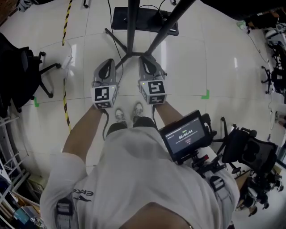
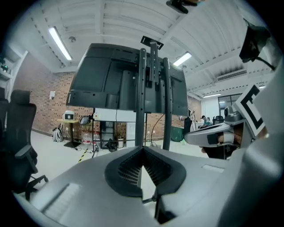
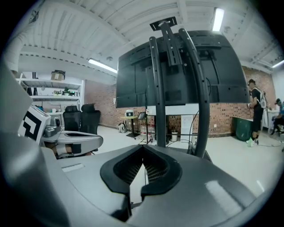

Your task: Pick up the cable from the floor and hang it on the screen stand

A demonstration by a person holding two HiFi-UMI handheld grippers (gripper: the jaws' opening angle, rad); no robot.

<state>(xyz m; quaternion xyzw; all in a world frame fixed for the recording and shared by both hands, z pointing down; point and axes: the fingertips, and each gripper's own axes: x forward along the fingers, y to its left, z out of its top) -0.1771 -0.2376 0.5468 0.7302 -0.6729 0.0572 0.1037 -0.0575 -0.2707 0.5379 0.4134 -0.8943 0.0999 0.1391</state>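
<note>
Holds left gripper (image 1: 107, 65) and right gripper (image 1: 146, 61) side by side, low over the pale floor (image 1: 192, 62), just short of the spread feet of the stand (image 1: 131, 31). Grips nothing, with both sets of jaws pressed tip to tip. Faces the back of the screen (image 2: 111, 80), high on its posts. Touches no cable (image 1: 109, 13): thin, dark, down on the floor beside the black base plate (image 1: 145, 22), well apart from both grippers.

Floor (image 1: 187, 67) glossy pale tile; screen stand (image 1: 130, 27) matt black metal; left gripper (image 2: 143, 150) smooth grey plastic, pads (image 2: 126, 170) ribbed.
</note>
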